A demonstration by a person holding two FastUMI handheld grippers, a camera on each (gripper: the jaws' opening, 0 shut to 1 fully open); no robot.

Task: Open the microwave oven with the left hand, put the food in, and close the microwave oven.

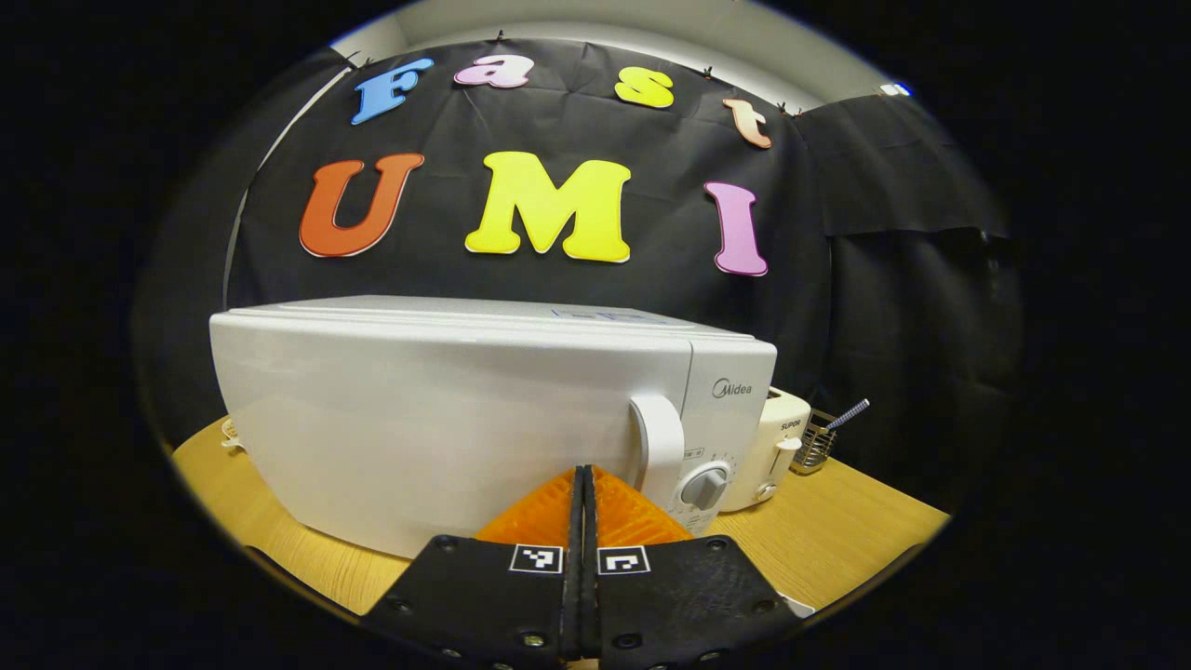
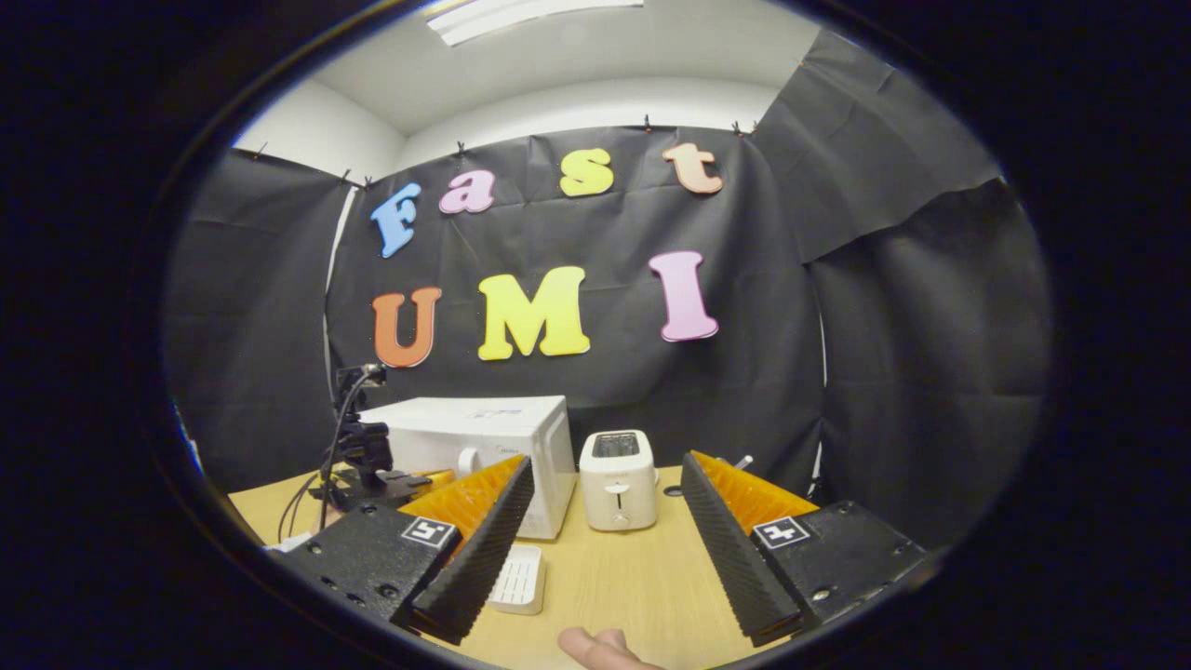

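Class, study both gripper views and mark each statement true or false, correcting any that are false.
1. The microwave door is shut. True.
2. The left gripper is wide open. False: its fingers are closed together, holding nothing.
3. The toaster stands beside the microwave on the wooden table. True.
4. The right gripper grips the toaster. False: it is open and short of it.

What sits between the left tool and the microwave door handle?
Nothing. In the left gripper view the shut left tool points at the closed white microwave, just left of its door handle; the short stretch between them is bare.
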